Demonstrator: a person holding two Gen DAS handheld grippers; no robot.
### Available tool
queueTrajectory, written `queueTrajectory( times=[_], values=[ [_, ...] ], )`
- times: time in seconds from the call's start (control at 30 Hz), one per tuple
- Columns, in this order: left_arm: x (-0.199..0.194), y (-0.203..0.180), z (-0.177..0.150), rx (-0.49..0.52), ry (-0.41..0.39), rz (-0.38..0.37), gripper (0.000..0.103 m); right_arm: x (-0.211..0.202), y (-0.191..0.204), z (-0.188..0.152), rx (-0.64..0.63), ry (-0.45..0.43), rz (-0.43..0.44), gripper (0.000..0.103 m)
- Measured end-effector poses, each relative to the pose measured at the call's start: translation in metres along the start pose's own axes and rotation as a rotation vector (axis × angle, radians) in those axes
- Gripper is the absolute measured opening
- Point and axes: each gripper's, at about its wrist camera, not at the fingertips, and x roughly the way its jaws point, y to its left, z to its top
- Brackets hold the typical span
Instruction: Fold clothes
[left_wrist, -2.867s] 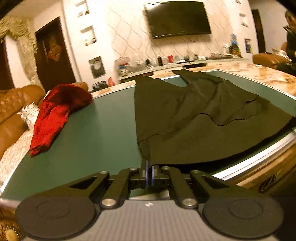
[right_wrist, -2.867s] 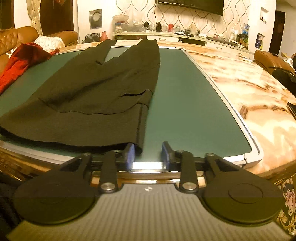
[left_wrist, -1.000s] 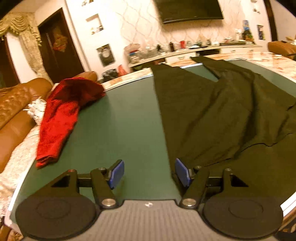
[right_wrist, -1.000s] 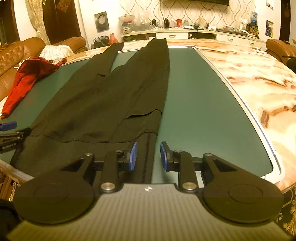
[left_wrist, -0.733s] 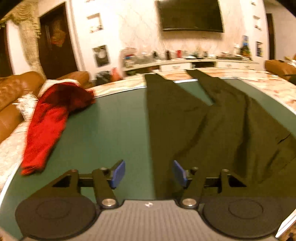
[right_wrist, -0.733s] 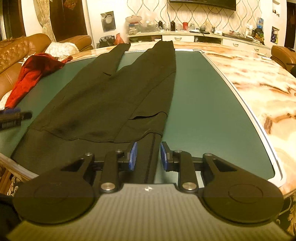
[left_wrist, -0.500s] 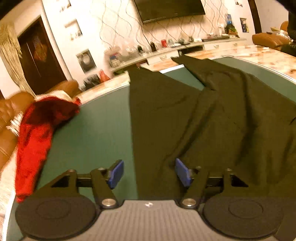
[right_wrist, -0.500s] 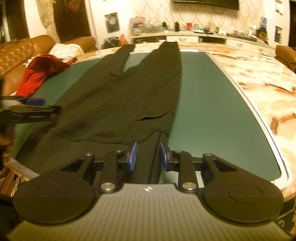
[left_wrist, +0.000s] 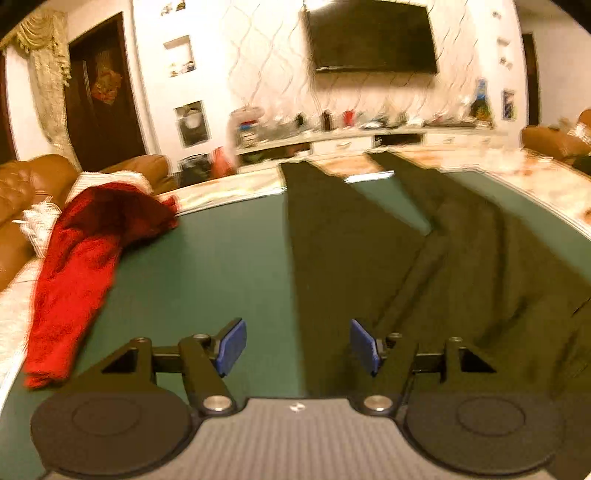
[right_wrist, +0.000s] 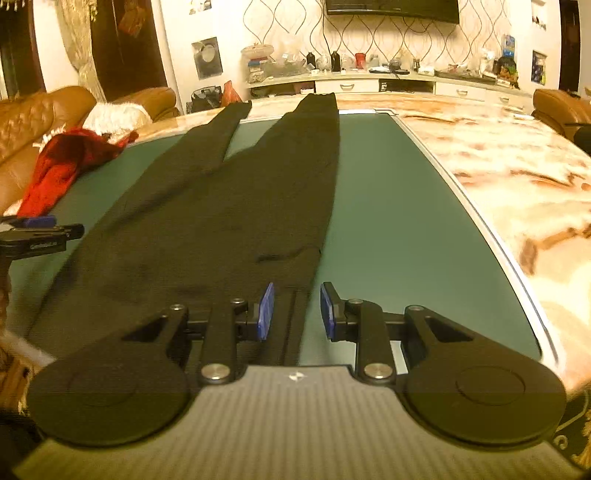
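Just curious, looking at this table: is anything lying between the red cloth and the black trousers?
No. Between the red cloth and the black trousers lies only bare green mat, shown best in the left wrist view.

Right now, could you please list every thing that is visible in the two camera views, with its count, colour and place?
trousers: one, black, laid flat on the green mat, legs reaching to the far edge
garment: one, red, crumpled at the left edge of the mat
mat: one, dark green, covering the table top
table: one, marbled orange and white, under the mat
sofa: one, brown leather, left of the table
television: one, black, on the far wall
left gripper: one, black with blue pads, jaws closing, over the left edge of the trousers
right gripper: one, black with blue pads, open astride the right edge of the trousers
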Motion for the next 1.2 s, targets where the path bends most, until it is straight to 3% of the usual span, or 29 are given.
queueTrajectory(
  times=[0.1,0.2,0.33,0.57,0.77,0.9,1.1,1.2],
  values=[
    [0.008,-0.017,0.008,0.042,0.019,-0.081,0.068,0.019,0.005,0.016,-0.023,0.024,0.042,0.033],
    [0.022,-0.027,0.001,0.087,0.092,-0.059,0.069,0.039,0.011,0.024,-0.072,0.077,0.063,0.033],
    [0.027,-0.007,-0.011,0.014,0.126,-0.058,0.080,0.044,0.011,0.016,-0.114,0.127,0.017,0.032],
    [0.024,0.029,-0.009,-0.117,0.097,-0.078,0.082,0.037,0.009,0.014,-0.131,0.148,-0.001,0.033],
    [0.027,0.041,0.001,-0.157,0.103,-0.096,0.082,0.033,0.008,0.014,-0.119,0.125,0.013,0.033],
    [0.011,0.051,-0.016,-0.218,0.172,-0.185,0.082,0.015,-0.018,0.013,0.024,0.096,0.030,0.049],
    [-0.028,0.060,-0.052,-0.242,0.255,-0.233,0.081,0.020,-0.080,0.004,0.380,0.183,0.209,0.049],
    [-0.040,0.061,-0.060,-0.265,0.271,-0.238,0.079,0.028,-0.090,0.004,0.478,0.202,0.273,0.049]
  ],
)
